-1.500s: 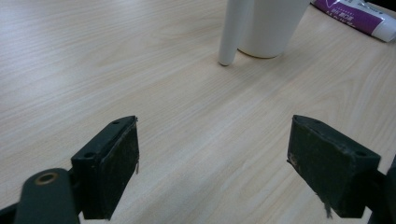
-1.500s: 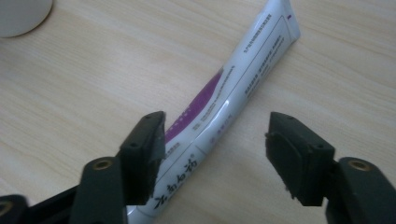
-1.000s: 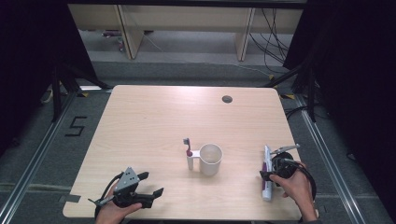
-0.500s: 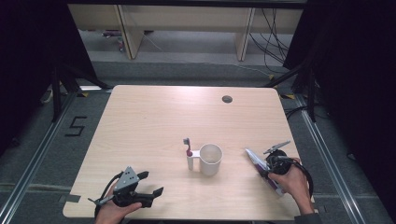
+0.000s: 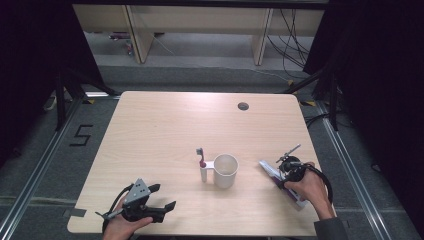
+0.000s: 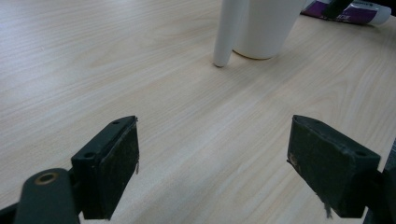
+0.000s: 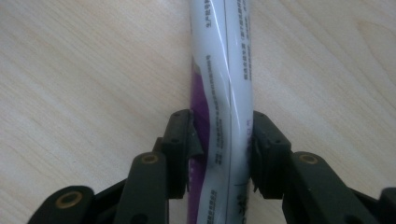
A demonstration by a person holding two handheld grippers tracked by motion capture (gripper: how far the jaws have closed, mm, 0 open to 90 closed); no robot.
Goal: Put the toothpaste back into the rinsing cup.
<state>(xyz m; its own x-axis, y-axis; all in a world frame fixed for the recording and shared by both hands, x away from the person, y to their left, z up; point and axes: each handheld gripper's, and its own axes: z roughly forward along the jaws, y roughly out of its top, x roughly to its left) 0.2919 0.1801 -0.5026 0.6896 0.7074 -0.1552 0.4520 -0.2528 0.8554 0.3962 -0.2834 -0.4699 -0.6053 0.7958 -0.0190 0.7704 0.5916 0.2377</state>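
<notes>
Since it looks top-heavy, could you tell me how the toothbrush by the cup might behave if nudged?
The toothbrush stands upright on its narrow base beside the white cup, so it would probably tip easily. It looks slim and light, likely stiff.

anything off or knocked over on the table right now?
Nothing spilled or tipped. The white cup stands upright mid-table with the toothbrush upright against its left side. The right gripper is closed on a white-and-purple tube, which is creased lengthwise. The left gripper is open.
</notes>
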